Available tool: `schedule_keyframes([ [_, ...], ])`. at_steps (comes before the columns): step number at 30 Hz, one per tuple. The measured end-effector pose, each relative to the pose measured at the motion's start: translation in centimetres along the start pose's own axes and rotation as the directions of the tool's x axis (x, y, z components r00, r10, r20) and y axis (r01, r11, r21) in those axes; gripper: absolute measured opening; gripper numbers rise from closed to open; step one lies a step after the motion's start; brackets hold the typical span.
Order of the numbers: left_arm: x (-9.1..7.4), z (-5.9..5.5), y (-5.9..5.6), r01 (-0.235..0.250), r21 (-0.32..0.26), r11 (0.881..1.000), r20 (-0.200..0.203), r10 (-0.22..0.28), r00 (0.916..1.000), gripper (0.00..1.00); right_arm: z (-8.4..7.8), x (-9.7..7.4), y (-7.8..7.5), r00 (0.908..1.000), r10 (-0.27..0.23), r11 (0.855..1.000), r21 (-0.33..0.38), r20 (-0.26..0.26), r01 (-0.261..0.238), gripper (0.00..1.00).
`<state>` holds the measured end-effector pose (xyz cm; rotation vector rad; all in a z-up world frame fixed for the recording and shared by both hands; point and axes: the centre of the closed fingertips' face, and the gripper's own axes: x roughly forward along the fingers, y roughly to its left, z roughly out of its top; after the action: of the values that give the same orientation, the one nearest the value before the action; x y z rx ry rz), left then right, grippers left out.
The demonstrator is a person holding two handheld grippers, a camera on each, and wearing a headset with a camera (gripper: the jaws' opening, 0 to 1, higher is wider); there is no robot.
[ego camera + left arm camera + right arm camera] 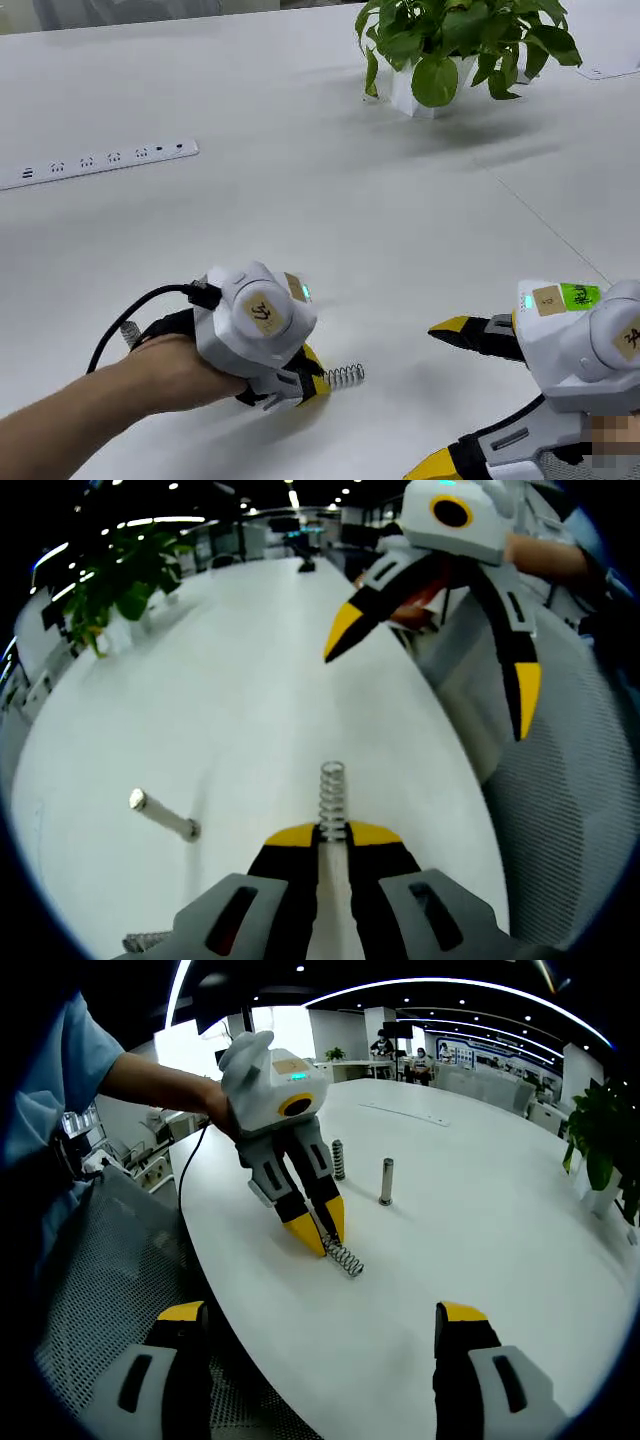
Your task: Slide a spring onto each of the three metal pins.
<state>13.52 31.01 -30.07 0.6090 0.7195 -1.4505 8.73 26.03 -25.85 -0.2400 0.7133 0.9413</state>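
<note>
The left gripper (331,832) is seen closed, its yellow-tipped jaws pinched together on the near end of a spring (332,788). The rest of the coil is left sticking straight out ahead of the tips, unsupported and low over the white table (250,660). Whether the free end rests on the surface cannot be told.

Ahead of this gripper and off to its left, a bare metal pin (165,815) is found, well clear of the spring; from the right gripper view it is seen to stand upright and unheld. Just beyond it a second pin (338,1159) appears to carry a coil already, though it is too small for this to be stated firmly. Further ahead and to the right, the right gripper (432,670) is held wide open, with nothing between its jaws.

One spring at least is judged to remain to be fitted. The main risk lies in the grip: with only the end coils clamped, the spring may flex or pivot as it is turned upright, so that its mouth misses the pin's top. If it is pressed down off-centre, the coil could buckle and be flung from the jaws. The freestanding pin could also be toppled by a sideways nudge unless it is steadied by the open gripper.
</note>
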Motion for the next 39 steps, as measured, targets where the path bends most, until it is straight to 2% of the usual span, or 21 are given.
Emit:
schedule_keyframes([
  [3,-0.2,-0.3,-0.2,-0.008,-0.02,1.0,0.023,0.009,0.9997,0.1,0.2,0.0,0.0,1.0,-0.002,1.0,0.006,0.009,0.002,0.94],
  [10,-1.4,-1.3,-0.7,-0.038,-0.044,0.998,0.044,0.04,0.9982,0.1,0.7,0.3,0.1,0.9996,0.01,1.0,0.012,0.028,-0.01,0.92],
  [13,-2.2,-1.2,-0.8,-0.058,-0.068,0.996,0.086,0.064,0.9942,0.1,1.2,0.6,0.3,0.9992,0.017,1.0,0.009,0.037,-0.017,0.92],
  [16,-3.0,-1.3,-0.9,-0.067,-0.097,0.993,0.111,0.077,0.9908,0.1,1.8,0.8,0.4,0.9984,0.024,1.0,0.009,0.051,-0.025,0.92],
  [19,-3.8,-1.4,-1.1,-0.079,-0.118,0.99,0.137,0.095,0.9861,0.1,2.4,1.2,0.5,0.9975,0.031,0.999,0.01,0.064,-0.032,0.92],
  [25,-5.7,-1.4,-1.6,-0.116,-0.119,0.986,0.186,0.137,0.9729,0.1,3.8,1.6,1.0,0.9939,0.061,0.998,0.004,0.092,-0.061,0.91],
  [26,-6.3,-1.3,-1.5,-0.134,-0.114,0.984,0.201,0.155,0.9673,0.1,4.2,1.7,1.2,0.9926,0.07,0.997,0.001,0.099,-0.071,0.9],
  [28,-7.0,-1.1,-1.6,-0.144,-0.115,0.983,0.214,0.166,0.9626,0.1,4.7,1.8,1.3,0.9912,0.082,0.997,-0.005,0.103,-0.082,0.89],
  [33,-9.2,-0.7,-1.9,-0.181,-0.107,0.978,0.244,0.202,0.9484,0.1,6.4,2.6,2.2,0.9839,0.149,0.988,-0.053,0.098,-0.145,0.84],
  [39,-10.4,-0.6,-2.2,-0.212,-0.095,0.973,0.257,0.23,0.9388,0.1,8.4,3.3,2.9,0.9735,0.208,0.974,-0.113,0.096,-0.197,0.77],
])
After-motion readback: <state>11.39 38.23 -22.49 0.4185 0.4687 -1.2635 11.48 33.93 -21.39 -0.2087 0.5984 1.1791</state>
